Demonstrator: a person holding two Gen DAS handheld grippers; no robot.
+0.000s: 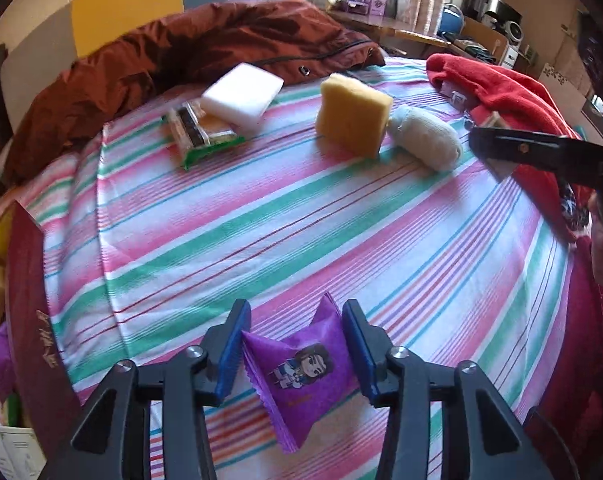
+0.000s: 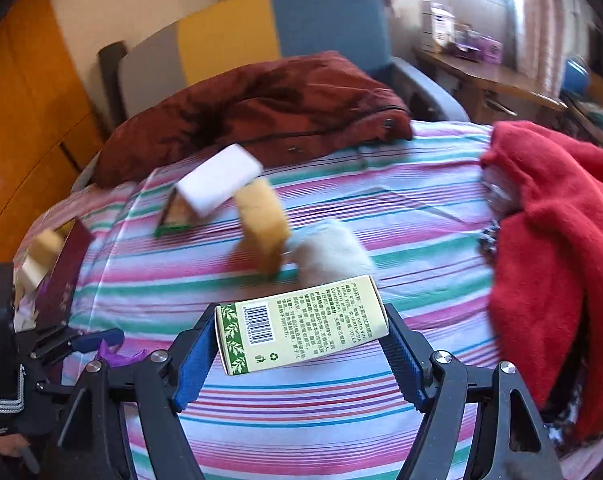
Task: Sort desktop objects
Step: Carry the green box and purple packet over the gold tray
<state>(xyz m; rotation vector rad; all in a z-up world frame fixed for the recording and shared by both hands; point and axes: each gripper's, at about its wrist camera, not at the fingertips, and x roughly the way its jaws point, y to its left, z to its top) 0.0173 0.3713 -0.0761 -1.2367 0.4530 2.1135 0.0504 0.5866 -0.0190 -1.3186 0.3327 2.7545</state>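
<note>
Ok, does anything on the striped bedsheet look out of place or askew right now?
Yes. The yellow sponge stands on edge, leaning against the rolled white sock instead of lying flat. The white foam block sits crooked, half on top of the green snack packet. Nothing looks spilled or damaged.

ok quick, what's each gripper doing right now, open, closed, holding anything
Left gripper: closed on the purple packet.
Right gripper: closed on the green and cream box.

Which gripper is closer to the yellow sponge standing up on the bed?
The right. The right gripper, holding a green box, is just short of the yellow sponge. The left gripper, holding a purple packet, is much further back.
</note>
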